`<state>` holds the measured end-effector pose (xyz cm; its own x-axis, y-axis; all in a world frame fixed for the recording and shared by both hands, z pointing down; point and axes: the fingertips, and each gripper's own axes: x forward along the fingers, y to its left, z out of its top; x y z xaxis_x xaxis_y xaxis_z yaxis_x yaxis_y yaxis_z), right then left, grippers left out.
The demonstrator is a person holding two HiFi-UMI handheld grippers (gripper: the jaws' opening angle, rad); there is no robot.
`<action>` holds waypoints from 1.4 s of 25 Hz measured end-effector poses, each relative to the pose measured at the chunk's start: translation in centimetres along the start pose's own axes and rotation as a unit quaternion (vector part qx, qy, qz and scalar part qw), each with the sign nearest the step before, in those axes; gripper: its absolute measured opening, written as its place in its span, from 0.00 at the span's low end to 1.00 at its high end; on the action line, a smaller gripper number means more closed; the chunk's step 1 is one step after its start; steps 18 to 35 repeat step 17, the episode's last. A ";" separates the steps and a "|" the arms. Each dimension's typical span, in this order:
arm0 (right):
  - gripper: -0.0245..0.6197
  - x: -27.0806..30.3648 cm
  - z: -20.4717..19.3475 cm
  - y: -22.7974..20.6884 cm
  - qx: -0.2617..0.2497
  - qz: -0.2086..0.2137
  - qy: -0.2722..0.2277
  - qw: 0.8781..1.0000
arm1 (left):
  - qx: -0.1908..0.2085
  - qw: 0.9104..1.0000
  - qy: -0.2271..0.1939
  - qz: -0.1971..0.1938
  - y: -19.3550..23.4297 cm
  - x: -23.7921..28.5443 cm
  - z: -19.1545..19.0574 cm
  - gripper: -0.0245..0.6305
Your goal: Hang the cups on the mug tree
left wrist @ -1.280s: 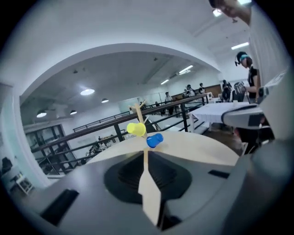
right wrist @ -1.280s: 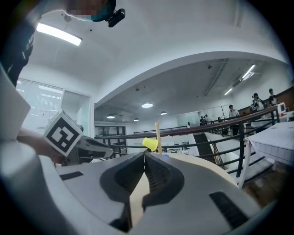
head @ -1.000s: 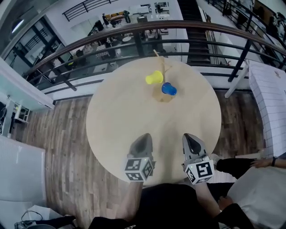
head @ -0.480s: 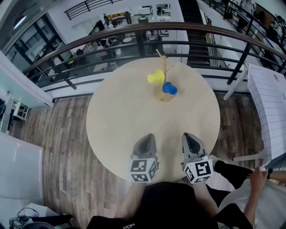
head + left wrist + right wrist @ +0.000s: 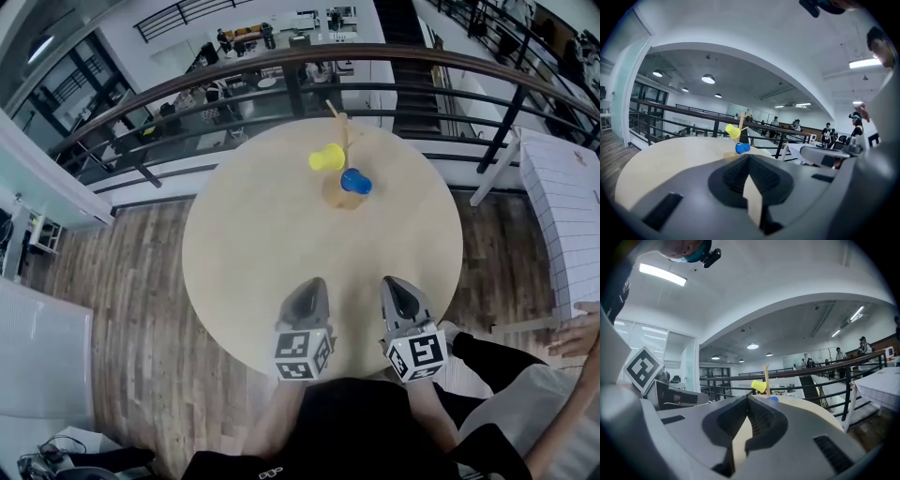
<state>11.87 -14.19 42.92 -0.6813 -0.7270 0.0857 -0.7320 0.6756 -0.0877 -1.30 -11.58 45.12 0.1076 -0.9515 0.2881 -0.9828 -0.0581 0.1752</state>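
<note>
In the head view, my left tongs (image 5: 308,285) and right tongs (image 5: 393,285) hover side by side over the near edge of the round desk (image 5: 253,234), both pointing toward its far side. The mug tree (image 5: 343,141) stands near the far edge. The yellow cup (image 5: 326,158) sticks out on the tree's left, and the blue cup (image 5: 355,181) sits lower on its right, just above the base. A railing (image 5: 187,89) curves behind the desk.

In the left gripper view, my left tongs are clenched with nothing between them. Both cups show on the tree well beyond the tips.

In the right gripper view, my right tongs are clenched too and grasp nothing. The yellow cup juts left of the trunk, and the blue cup peeks over the jaws.
</note>
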 end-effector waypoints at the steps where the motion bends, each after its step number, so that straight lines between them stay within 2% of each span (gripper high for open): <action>1: 0.05 0.0 0.0 0.1 0.000 0.000 0.000 1.000 | 0.000 1.000 0.001 0.000 0.0 -0.1 0.0 0.06; 35: 0.05 -0.3 -0.1 0.3 0.000 0.003 -0.002 1.000 | -0.001 1.000 0.004 0.000 0.0 -0.1 -0.3 0.06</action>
